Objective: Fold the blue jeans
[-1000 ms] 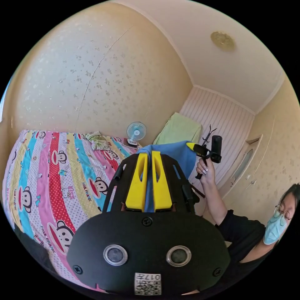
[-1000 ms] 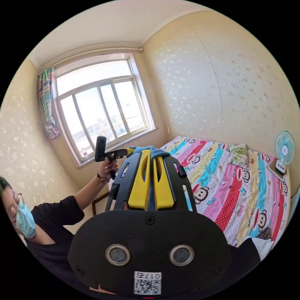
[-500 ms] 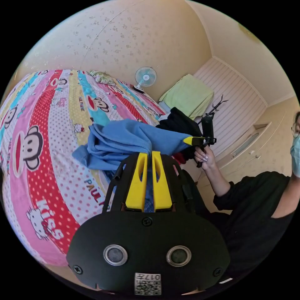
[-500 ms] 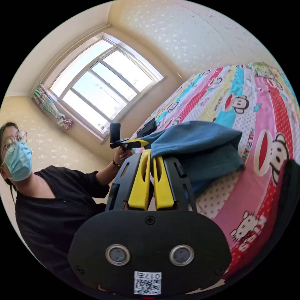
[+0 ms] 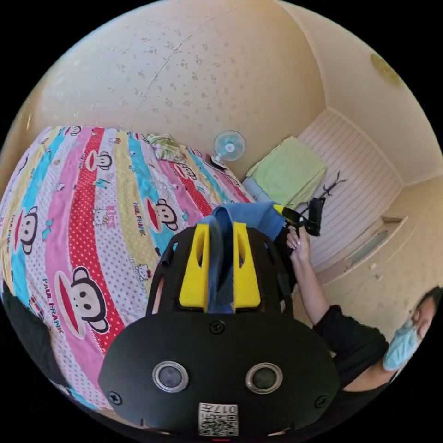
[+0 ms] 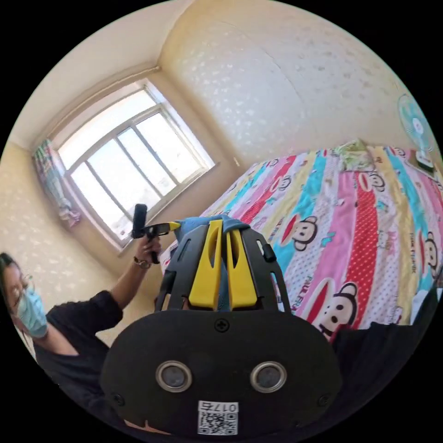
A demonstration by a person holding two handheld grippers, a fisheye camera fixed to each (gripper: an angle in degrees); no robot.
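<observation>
the left tongs (image 5: pixel 219 226) are pinched on a fold of the jeans (image 5: pixel 244 217), blue cloth being pressed between the yellow jaws and hanging down through them. the jeans are held up in the air above the near edge of the bed (image 5: pixel 92 194), clear of the striped cartoon sheet. in the left gripper view, the cloth is stretched across to the right tongs (image 5: pixel 279 210), which are gripped by a hand (image 5: pixel 295 240); their yellow tip is seen at the cloth's edge. a fan (image 5: pixel 229 146) is stood at the far corner of the bed, beside a green cloth (image 5: pixel 288 170).

in the right gripper view, the left tongs (image 6: pixel 173 225) are seen held up before the window (image 6: pixel 129 170), with the blue cloth running from them. the right tongs (image 6: pixel 222 224) are pressed together on the jeans (image 6: pixel 203 224), a strip of denim being caught between the jaws. the bed (image 6: pixel 350 221) lies beyond, to the right.
</observation>
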